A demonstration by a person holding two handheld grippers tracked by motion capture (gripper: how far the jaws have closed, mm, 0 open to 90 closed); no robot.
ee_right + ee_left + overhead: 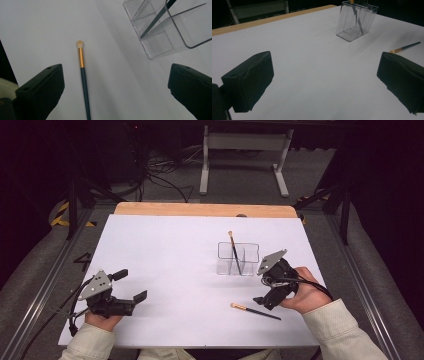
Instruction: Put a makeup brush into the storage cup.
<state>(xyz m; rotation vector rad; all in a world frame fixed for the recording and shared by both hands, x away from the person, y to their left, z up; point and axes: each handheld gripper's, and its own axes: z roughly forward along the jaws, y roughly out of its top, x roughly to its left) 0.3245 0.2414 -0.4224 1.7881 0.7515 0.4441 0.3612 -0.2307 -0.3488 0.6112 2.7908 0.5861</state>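
The slim dark-handled makeup brush with a gold ferrule and pale tuft (83,82) lies flat on the white table sheet (165,270), at about five o'clock from the clear plastic divided organiser box (238,259) and well apart from it. In the right gripper view the brush sits between the two black jaws, nearer the left one, its tuft pointing to twelve o'clock.

The right gripper (264,296) hangs just above the brush with its jaws spread wide and nothing between them touching. The left gripper (131,287) rests at about eight o'clock on the sheet, far from the work, likewise wide open and empty.

The likely trouble: the brush is thin and round, lying off-centre between the jaws, so a closing pinch may roll it aside or catch only the ferrule, and the jaw tips may scrape the sheet first. A grip near one end would leave the long handle drooping, awkward to steer into a narrow cell.

The organiser stands upright, split into compartments. One similar dark brush (233,251) already leans inside it, tuft up at twelve o'clock; which cell holds its foot I cannot tell surely. The other compartments look empty.
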